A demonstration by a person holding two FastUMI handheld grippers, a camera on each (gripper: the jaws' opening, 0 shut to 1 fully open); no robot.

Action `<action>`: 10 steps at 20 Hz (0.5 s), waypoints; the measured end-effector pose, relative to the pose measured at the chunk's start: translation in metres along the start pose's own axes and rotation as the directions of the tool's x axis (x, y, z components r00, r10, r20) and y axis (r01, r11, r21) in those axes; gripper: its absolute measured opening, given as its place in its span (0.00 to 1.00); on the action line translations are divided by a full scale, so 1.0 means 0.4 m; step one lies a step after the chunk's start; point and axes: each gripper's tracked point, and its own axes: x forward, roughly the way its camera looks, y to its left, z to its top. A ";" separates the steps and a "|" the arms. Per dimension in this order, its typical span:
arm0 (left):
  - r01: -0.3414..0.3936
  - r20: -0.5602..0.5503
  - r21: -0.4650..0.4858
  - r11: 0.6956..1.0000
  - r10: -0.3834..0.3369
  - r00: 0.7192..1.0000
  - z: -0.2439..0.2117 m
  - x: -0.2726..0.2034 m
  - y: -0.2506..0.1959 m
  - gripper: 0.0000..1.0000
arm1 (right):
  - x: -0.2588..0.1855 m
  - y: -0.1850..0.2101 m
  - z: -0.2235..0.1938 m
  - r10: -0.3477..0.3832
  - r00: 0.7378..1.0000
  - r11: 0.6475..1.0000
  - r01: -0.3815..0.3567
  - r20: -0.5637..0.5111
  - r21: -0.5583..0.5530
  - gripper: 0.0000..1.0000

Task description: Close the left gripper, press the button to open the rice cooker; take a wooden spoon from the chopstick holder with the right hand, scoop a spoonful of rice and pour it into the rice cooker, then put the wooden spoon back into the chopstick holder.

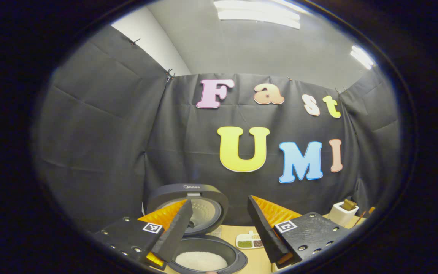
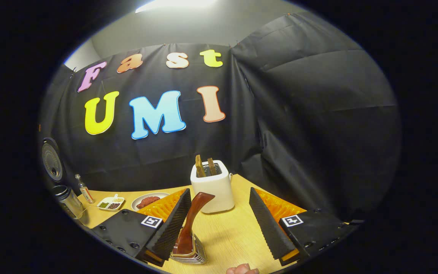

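Rice cooker (image 1: 203,243) near left on table (image 2: 230,236), dish (image 1: 250,241) to its right. Toaster (image 2: 212,186) far right; wooden spoon (image 2: 190,224) in chopstick holder (image 2: 190,255) nearer, w/ plate (image 2: 148,200) to toaster's left.

On the raised lid of the rice cooker (image 1: 187,201), near its top edge, a small brand word is printed in light letters; it reads "Midea", though it is tiny and a little blurred. On each finger of the left gripper (image 1: 219,228) and of the right gripper (image 2: 219,222) there is a white square sticker with a black block pattern, a marker code and not letters. No other writing is readable on the things.
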 end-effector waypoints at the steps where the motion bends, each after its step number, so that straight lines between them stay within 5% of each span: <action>1: -0.015 -0.009 0.011 1.000 0.015 1.000 0.005 0.038 0.012 0.90 | -0.019 0.000 -0.001 -0.001 1.000 1.000 0.001 0.021 -0.005 0.98; 10: -0.185 -0.054 0.121 0.975 0.193 0.980 0.001 0.318 0.161 0.90 | -0.119 0.014 -0.068 0.067 0.996 0.997 -0.065 0.054 -0.036 0.98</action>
